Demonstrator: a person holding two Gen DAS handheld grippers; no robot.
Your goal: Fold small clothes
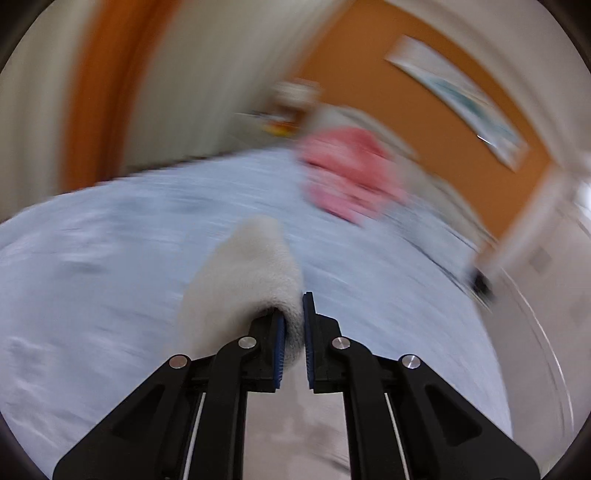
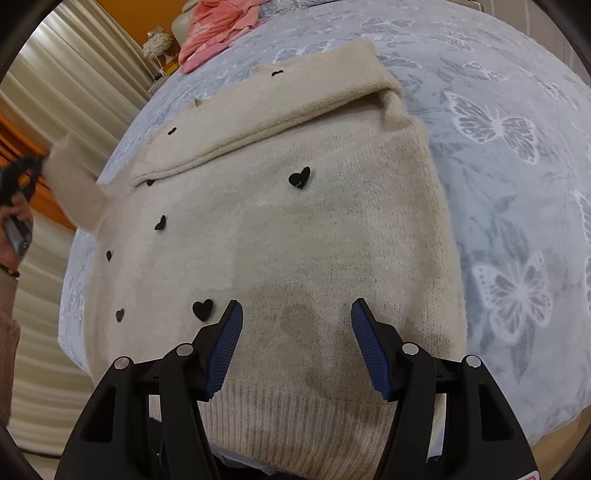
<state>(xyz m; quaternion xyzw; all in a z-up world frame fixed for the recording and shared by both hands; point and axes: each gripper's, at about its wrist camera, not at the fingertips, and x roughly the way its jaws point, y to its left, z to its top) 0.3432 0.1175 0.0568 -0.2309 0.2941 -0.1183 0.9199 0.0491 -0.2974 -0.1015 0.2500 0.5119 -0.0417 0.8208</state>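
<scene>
A pale blue butterfly-print bedspread (image 2: pixel 517 155) fills both views, and a cream sweater (image 2: pixel 280 236) with black hearts lies flat across the centre of the right wrist view, one sleeve (image 2: pixel 74 184) lifted at the left edge. A pink garment (image 2: pixel 218 29) sits at the upper left. The right gripper (image 2: pixel 296 347) hangs wide apart over the hem, while the left gripper (image 1: pixel 294 341) pinches the cream sleeve cuff (image 1: pixel 251 273) at lower centre of its blurred view.
</scene>
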